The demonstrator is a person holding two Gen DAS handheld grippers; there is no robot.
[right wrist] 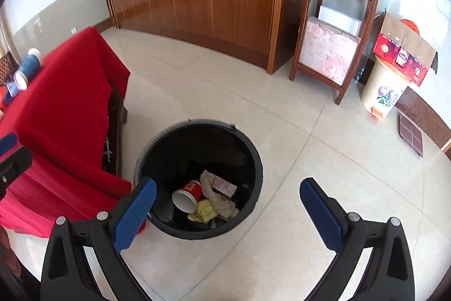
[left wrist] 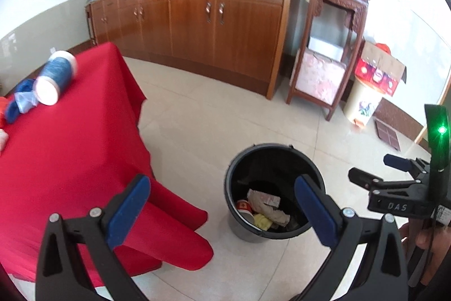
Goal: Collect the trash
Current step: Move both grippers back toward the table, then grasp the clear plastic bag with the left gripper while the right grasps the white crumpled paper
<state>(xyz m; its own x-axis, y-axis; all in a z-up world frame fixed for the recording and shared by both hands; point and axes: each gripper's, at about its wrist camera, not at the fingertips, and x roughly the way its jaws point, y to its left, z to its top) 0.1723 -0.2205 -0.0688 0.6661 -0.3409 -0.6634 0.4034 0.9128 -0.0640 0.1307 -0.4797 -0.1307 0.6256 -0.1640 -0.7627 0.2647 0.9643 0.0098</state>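
A black bin (right wrist: 255, 160) is showing a red-and-white cup (right wrist: 188, 195) and yellow cloth (right wrist: 204, 210), beside a red tablecloth (right wrist: 64, 114) bearing a blue-and-white roll (left wrist: 55, 78).

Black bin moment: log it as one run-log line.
left gripper: open, empty | right gripper: open, empty | black bin: on floor beside red-draped table | inside: red paper cup, yellow cloth, crumpled wrappers

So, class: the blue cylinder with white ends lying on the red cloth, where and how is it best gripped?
Grip the blue cylinder around its blue middle, from above, jaws across its width. It lies on its side on the red cloth, so the round flanks are exposed.
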